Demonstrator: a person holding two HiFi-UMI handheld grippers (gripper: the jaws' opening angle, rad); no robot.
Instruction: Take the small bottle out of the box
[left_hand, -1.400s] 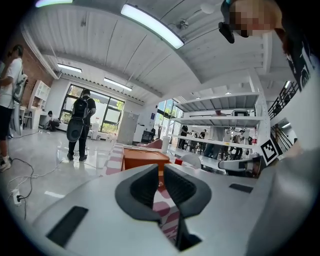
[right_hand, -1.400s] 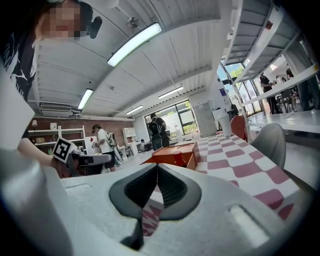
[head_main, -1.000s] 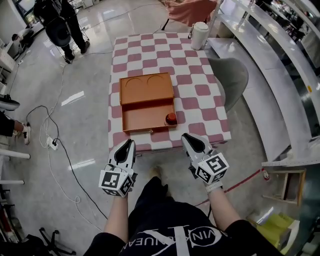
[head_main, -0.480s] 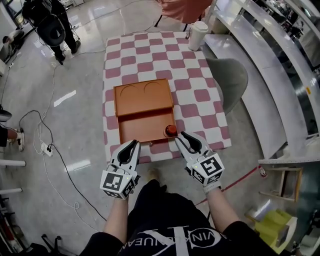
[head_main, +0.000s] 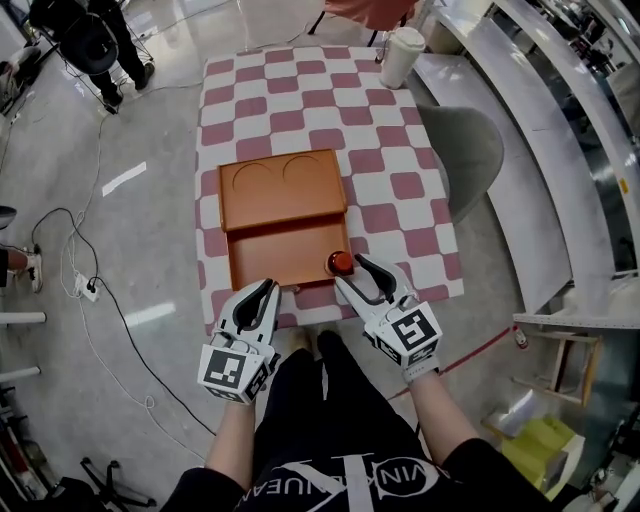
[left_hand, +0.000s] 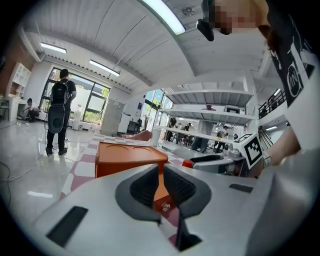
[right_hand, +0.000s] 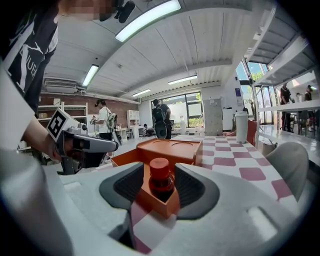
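The small dark bottle with a red cap (head_main: 342, 263) stands in the lower right corner of the flat orange box (head_main: 280, 250). The box sits mid-picture on the pink-and-white checked bench (head_main: 400, 190). I think the bottle is light, hard and a bit slippery, so I would pinch its body under the cap. My right gripper (head_main: 352, 272) is opening around it, not touching. My left gripper (head_main: 262, 290) is closed and empty.

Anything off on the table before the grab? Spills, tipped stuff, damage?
Nothing stands out. The small red-capped bottle stands upright in the near right corner of the open orange box; nothing spilled on the pink-and-white checked table. The right gripper is opening its jaws, framing the bottle without touching it.
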